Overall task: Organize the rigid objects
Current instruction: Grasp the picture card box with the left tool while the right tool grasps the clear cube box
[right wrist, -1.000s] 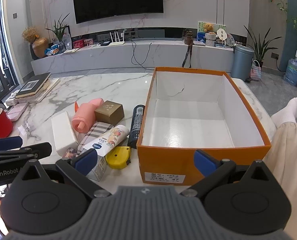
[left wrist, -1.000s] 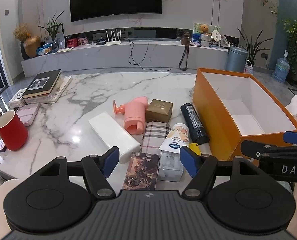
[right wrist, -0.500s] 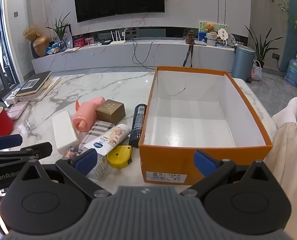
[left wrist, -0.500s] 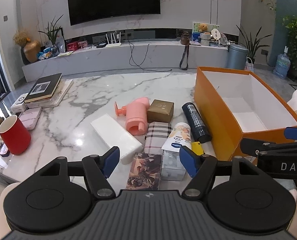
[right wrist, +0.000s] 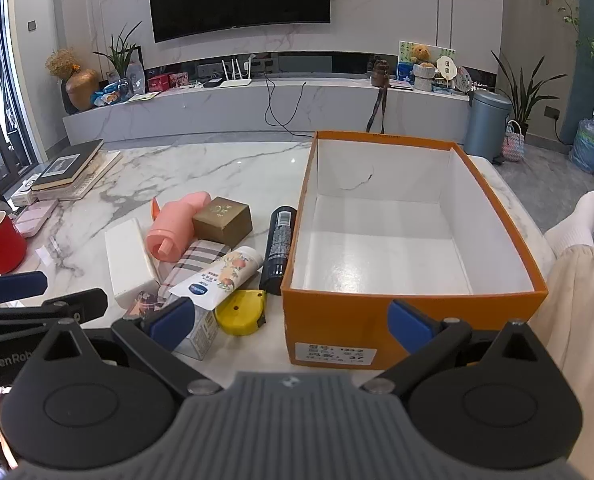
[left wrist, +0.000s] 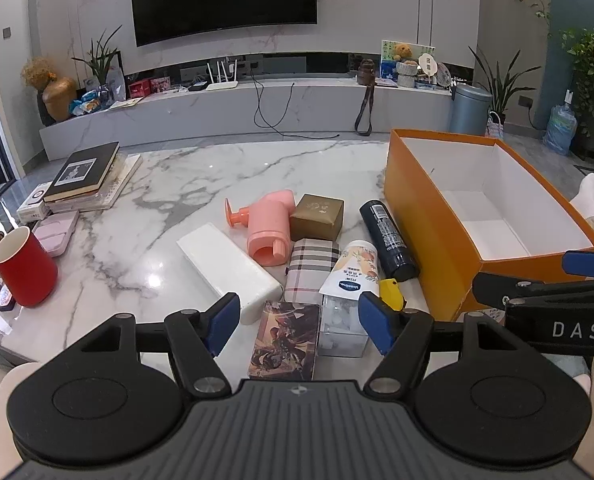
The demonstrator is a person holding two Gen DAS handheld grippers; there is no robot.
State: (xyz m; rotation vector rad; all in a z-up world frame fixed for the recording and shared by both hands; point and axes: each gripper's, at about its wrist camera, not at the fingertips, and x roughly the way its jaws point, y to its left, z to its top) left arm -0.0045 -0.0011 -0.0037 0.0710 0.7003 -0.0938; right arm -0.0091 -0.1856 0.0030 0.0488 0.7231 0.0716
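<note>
An empty orange box (right wrist: 413, 316) with a white inside stands on the marble table (left wrist: 201, 176). Left of it lies a cluster: a white block (left wrist: 227, 268), a pink pump bottle (left wrist: 267, 228), a gold box (left wrist: 317, 216), a plaid case (left wrist: 311, 270), a lotion tube (left wrist: 353, 268), a dark can (left wrist: 389, 240), a yellow tape measure (right wrist: 241, 312), a picture card box (left wrist: 285, 338) and a clear box (left wrist: 343, 328). My left gripper (left wrist: 299, 322) hovers open above the near end of the cluster. Before the orange box's front wall, my right gripper (right wrist: 291, 316) is open and holds nothing.
A red mug (left wrist: 25, 266) stands near the table's left edge, with a pink case (left wrist: 57, 232) and stacked books (left wrist: 85, 176) behind it. A person's leg in a white sock (right wrist: 577, 224) lies right of the box. A TV bench runs along the far wall.
</note>
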